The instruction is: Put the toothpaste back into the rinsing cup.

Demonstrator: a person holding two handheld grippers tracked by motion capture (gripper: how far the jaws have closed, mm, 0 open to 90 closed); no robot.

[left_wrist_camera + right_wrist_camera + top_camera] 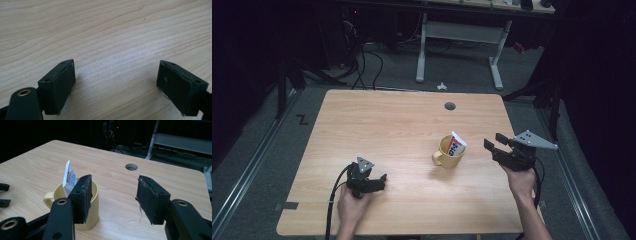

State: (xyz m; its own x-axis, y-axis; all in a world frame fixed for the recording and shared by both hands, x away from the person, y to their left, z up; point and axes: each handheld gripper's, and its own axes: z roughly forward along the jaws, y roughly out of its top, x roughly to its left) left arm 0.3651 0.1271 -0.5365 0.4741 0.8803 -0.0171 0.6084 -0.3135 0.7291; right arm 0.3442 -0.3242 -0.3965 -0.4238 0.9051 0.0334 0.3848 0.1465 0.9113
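Observation:
A yellow mug stands right of the table's middle, with a white tube or packet printed in blue and red leaning out of it. My right gripper is held above the table just right of the mug, open, with nothing between its jaws. In the right gripper view the mug sits partly behind the left jaw, apart from the gripper, and the packet rises over its rim. My left gripper rests low at the front left, open over bare wood.
The wooden table has a round cable hole near its far edge, also visible as the hole beyond the right jaws. A desk frame and cables stand on the dark floor behind.

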